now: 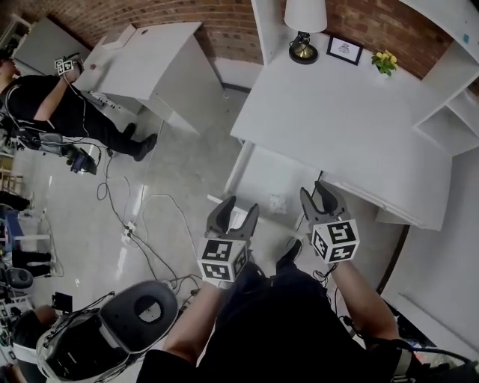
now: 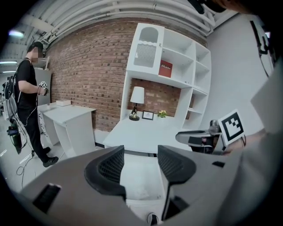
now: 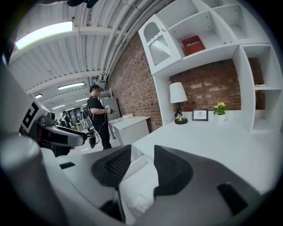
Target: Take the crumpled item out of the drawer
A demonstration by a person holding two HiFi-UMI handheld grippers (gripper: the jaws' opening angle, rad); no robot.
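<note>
Currently left claw [image 1: 238, 212] and right claw [image 1: 322, 196] are both open and empty. The crumpled item [image 1: 278, 203] lies in the pulled-out drawer [image 1: 260, 173] under the counter [image 1: 337, 112], below and between them. Neither claw is clearly nearer, and the item shows no obvious long axis.

Head cam steeply down on desk [image 1: 337, 112] & drawer [image 1: 262, 176]; both claw cams, low & near, face desk, lamp [image 1: 304, 19].
</note>
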